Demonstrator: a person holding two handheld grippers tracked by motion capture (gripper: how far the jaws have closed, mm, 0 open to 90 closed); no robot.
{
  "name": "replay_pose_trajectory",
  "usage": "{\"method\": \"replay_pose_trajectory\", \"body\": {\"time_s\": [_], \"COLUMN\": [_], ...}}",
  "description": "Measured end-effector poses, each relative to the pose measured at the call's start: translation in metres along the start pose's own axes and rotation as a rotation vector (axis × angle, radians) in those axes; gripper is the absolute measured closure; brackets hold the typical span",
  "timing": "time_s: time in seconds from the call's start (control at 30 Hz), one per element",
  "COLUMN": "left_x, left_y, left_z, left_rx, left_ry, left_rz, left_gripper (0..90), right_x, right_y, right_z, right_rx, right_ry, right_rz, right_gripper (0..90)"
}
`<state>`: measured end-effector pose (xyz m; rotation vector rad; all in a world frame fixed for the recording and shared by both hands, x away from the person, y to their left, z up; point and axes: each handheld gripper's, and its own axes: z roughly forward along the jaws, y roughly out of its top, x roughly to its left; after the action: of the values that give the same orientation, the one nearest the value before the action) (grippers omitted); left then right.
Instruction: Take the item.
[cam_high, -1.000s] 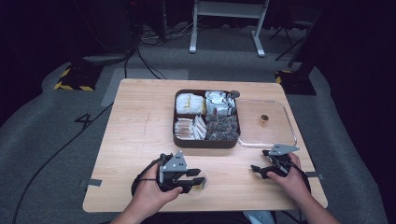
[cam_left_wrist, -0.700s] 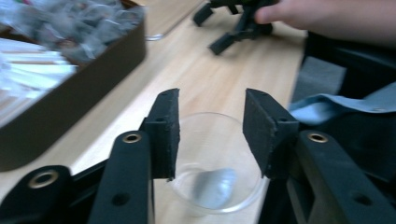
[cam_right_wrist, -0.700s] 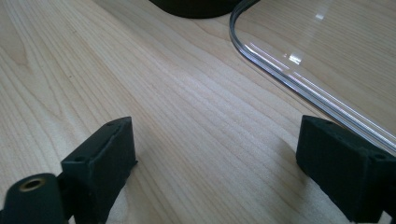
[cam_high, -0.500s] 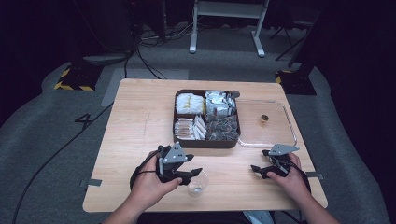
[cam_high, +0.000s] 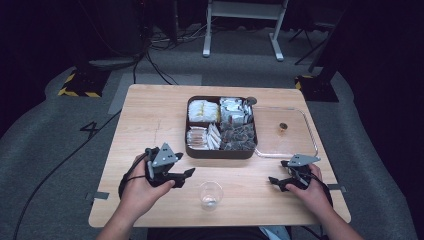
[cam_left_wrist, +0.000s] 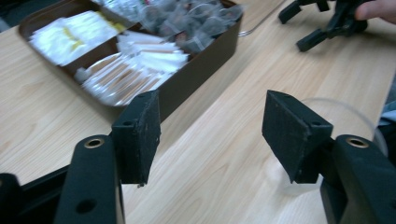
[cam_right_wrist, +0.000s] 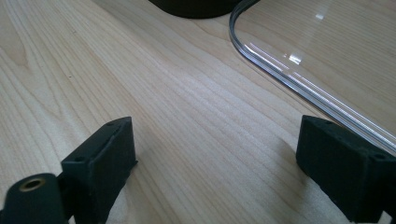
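Clear cup (cam_high: 210, 194) beside left fingers (cam_left_wrist: 140, 133)

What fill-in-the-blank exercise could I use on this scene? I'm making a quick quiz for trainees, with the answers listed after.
1. The dark tray is split into ____ compartments.
2. The clear cup stands upright on the ____.
3. The clear lid lies to the ____ of the tray in the high view.
4. Both the left gripper and the right gripper have their jaws ____.

Missing words: four; table; right; open
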<state>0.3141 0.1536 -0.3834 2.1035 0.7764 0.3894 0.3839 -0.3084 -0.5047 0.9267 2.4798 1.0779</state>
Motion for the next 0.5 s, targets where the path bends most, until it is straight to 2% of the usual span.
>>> {"method": "replay_pose_trajectory", "body": {"time_s": [0.13,0.27,0.43,0.5], "left_x": [0.013,0.022,0.029,0.032], "left_y": [-0.013,-0.026,-0.043,-0.048], "left_z": [-0.011,-0.016,-0.017,-0.016], "left_rx": [0.015,0.042,0.06,0.082], "left_ry": [0.029,0.063,0.066,0.076], "left_rz": [-0.018,-0.016,-0.05,-0.052], "left_gripper": [36.5,33.4,32.5,31.7], "right_x": [0.0,0.0,0.0,0.0], "right_y": [0.001,0.001,0.001,0.001], "right_z": [0.001,0.001,0.001,0.001], "right_rx": [-0.001,-0.001,-0.001,0.0], "right_ry": [-0.001,-0.001,-0.001,-0.001], "right_rz": [0.002,0.002,0.002,0.002], "right_gripper": [11.9,11.9,11.9,11.9]}}
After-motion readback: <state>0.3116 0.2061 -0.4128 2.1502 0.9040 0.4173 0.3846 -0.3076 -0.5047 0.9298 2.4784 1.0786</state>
